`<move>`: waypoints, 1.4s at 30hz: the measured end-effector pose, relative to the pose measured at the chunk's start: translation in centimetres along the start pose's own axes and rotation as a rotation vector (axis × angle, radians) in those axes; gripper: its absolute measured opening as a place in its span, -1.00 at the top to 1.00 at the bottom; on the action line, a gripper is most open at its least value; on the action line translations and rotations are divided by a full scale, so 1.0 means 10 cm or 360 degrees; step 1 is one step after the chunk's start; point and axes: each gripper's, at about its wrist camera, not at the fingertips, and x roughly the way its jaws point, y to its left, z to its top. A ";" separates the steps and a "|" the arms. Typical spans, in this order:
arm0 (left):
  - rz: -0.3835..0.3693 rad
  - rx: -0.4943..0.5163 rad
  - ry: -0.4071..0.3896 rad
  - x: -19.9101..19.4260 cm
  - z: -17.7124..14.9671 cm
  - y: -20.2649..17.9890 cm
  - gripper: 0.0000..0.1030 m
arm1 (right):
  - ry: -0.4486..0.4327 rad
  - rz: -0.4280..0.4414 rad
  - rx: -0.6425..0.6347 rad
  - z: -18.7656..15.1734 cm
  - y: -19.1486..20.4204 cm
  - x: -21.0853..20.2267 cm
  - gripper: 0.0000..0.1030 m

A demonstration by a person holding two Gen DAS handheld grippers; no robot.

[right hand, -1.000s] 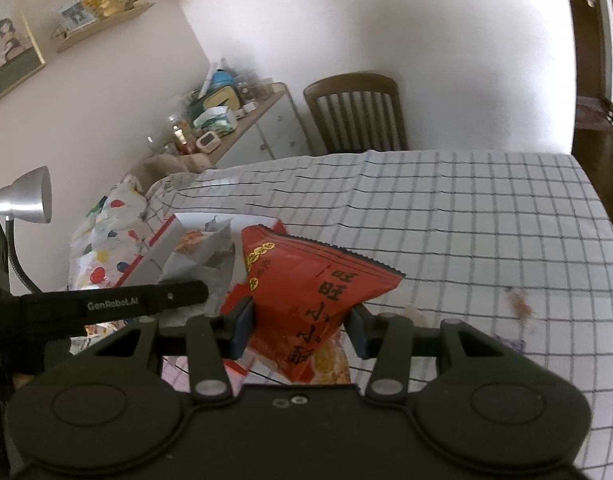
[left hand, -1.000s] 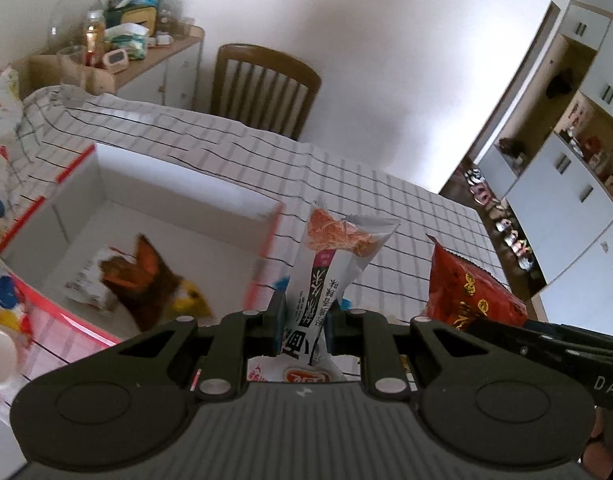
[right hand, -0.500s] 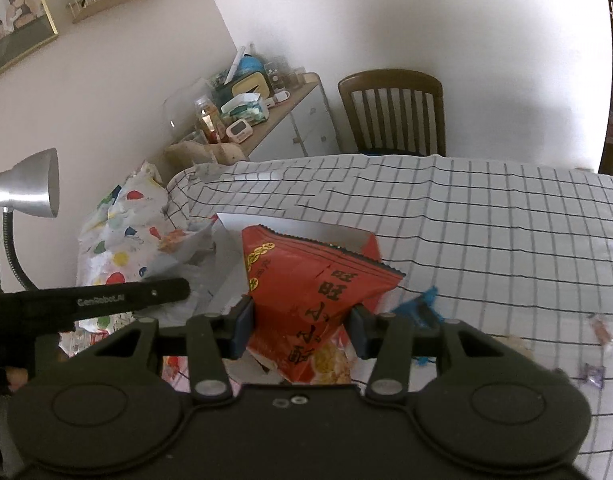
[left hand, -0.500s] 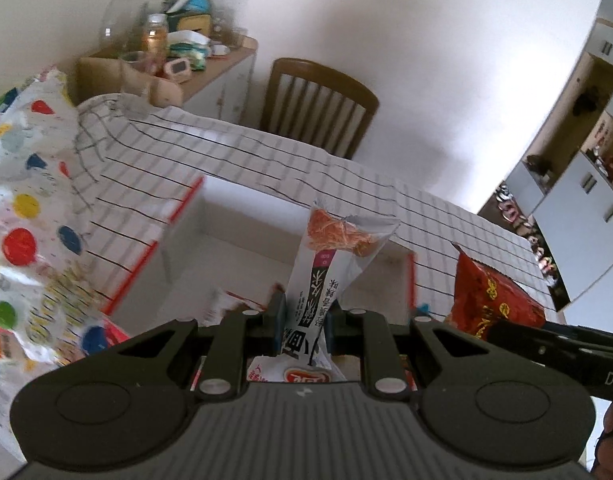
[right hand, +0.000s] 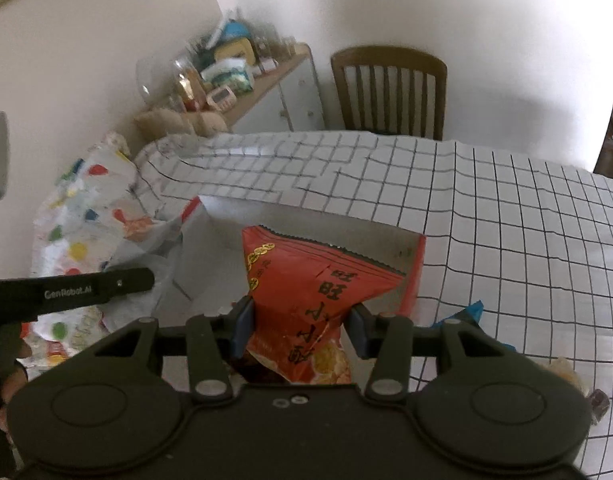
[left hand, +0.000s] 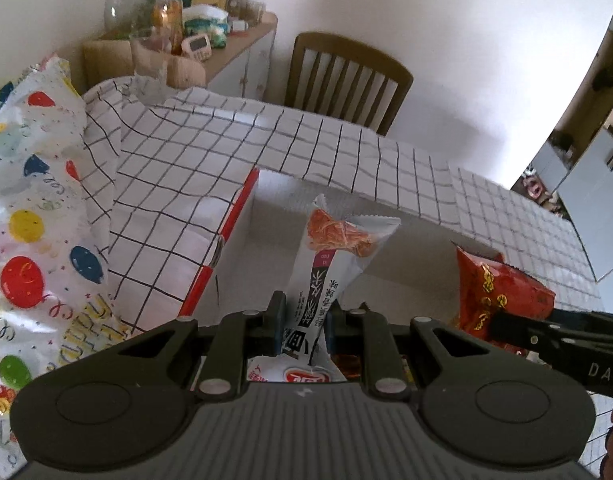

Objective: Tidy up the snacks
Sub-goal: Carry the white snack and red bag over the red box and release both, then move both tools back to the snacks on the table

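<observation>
Between the pads of your left gripper [left hand: 302, 322] a slim white snack packet [left hand: 333, 264] with a clear window of orange strips is pinched at its lower end, jaws drawn narrow on it, the packet standing upright above them. Your right gripper [right hand: 300, 326] holds a puffy red snack bag [right hand: 306, 296] with gold coin print, jaws set moderately wide and pressed into both flanks of the bag. Both loads hang over the open white box with red edging [left hand: 230, 220], which sits on the checked tablecloth [left hand: 346, 148]. More wrappers show under the left gripper, near the bottom of the box, though their exact lie is hidden by the tool. On the cloth to the right of the box lie a blue wrapper [right hand: 470, 312] and small sweets [right hand: 598, 404], not yet gathered. Judgement: the step in hand is the drop-off of two snacks into the box. Your next move calls for lowering each packet below the box walls, keeping the two tools apart, then opening the jaws so neither packet catches on the rim or tips out.
</observation>
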 end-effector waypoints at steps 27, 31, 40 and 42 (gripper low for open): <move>0.0048 0.0110 0.0294 0.80 -0.05 -0.10 0.53 | 0.0084 -0.0091 0.0047 0.06 -0.03 0.43 -0.57; 0.0038 0.0117 0.0271 0.72 -0.05 -0.09 -0.03 | 0.0068 -0.0087 0.0036 0.04 -0.01 0.37 -0.67; -0.0022 0.0179 0.0105 0.32 -0.07 -0.20 -0.36 | 0.0004 -0.0048 0.0045 -0.01 -0.02 0.12 -0.79; -0.0042 0.0183 0.0061 0.21 -0.08 -0.24 -0.40 | -0.0016 -0.0037 0.0050 -0.02 -0.01 0.04 -0.83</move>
